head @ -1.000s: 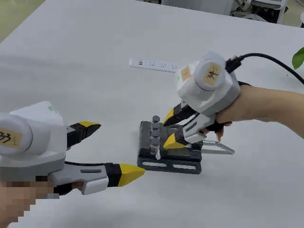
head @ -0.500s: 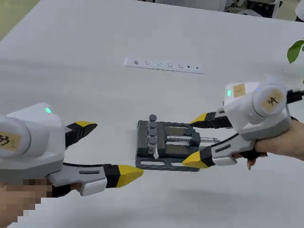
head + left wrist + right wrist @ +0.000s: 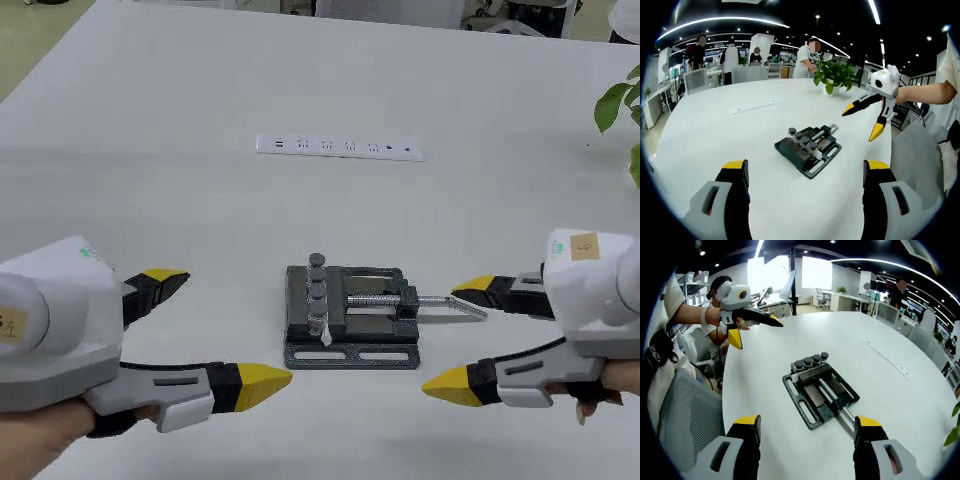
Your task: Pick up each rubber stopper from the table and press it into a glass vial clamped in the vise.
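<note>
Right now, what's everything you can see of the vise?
The vise is a small, dark, metal-looking bench vise sitting flat on the white table, with nothing else touching it. Its base has slotted flanges along the edges. A bright threaded screw runs along the middle to a thin metal handle, which sticks out to the right in the head view. Four vials with dark tops stand upright in a row, clamped at the end opposite the handle.
</note>
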